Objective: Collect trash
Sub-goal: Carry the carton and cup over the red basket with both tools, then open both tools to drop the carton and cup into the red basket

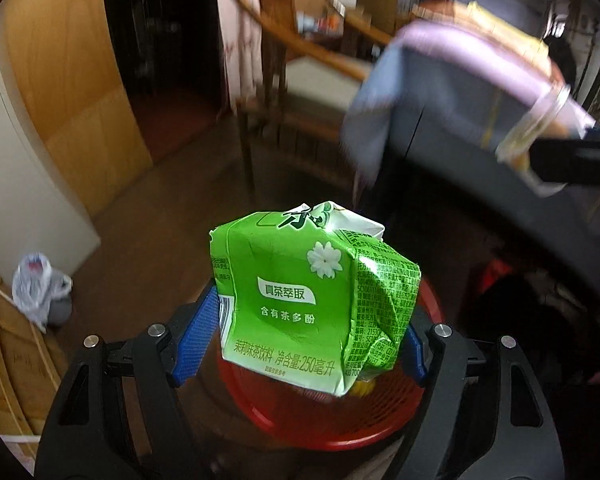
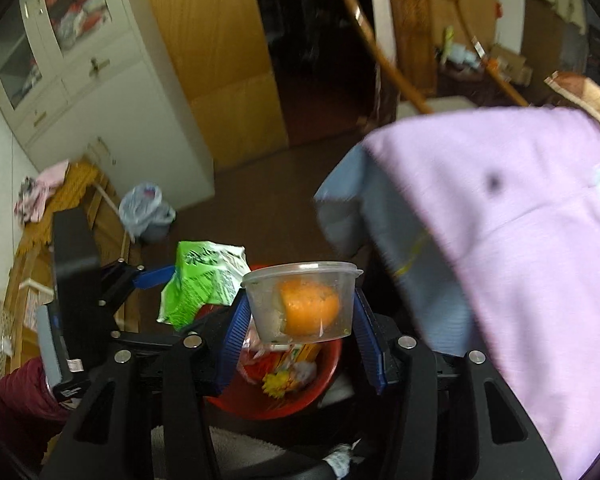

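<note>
A crumpled green drink carton [image 1: 292, 300] sits between the blue pads of my left gripper [image 1: 312, 312], which is shut on its sides. It hangs over a red mesh basket [image 1: 340, 440] on the dark floor. My right gripper [image 2: 302, 304] is shut on a clear plastic cup [image 2: 268, 312] with an orange peel [image 2: 308, 308] inside. The cup is also above the red basket [image 2: 324, 384], which holds several wrappers. The green carton [image 2: 200, 280] shows just left of the cup. In the left wrist view the cup [image 1: 540, 128] is a blur at the right edge.
A pale purple and blue cloth [image 2: 500, 220] drapes close on the right. A white plastic bag [image 2: 144, 208] lies on the floor by a white cabinet [image 2: 80, 80]. A wooden chair [image 1: 260, 80] stands behind the basket. A dark red sleeve [image 2: 12, 400] is at lower left.
</note>
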The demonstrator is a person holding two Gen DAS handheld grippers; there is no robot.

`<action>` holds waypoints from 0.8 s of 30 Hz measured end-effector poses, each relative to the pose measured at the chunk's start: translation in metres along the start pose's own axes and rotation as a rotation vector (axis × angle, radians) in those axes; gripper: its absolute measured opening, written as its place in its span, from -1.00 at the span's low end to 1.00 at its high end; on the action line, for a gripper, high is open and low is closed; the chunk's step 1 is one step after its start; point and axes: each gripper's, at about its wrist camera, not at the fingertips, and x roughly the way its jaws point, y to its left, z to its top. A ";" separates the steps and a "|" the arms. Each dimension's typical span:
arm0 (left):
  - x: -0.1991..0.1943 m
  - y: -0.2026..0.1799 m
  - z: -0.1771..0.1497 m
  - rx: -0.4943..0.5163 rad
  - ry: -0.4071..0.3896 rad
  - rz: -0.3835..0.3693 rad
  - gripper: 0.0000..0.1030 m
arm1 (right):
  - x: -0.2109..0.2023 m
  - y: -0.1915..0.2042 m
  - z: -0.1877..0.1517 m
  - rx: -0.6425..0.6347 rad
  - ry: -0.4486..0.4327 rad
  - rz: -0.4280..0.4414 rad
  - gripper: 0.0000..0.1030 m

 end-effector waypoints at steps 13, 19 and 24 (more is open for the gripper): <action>0.012 0.059 -0.006 -0.176 0.019 0.091 0.83 | 0.056 0.015 -0.003 -0.044 0.146 0.026 -0.01; 0.013 0.073 -0.006 -0.189 0.014 0.159 0.83 | 0.070 0.017 -0.006 -0.056 0.188 0.030 -0.01; 0.017 0.068 -0.008 -0.157 0.017 0.179 0.83 | 0.076 0.019 -0.008 -0.061 0.212 0.039 0.01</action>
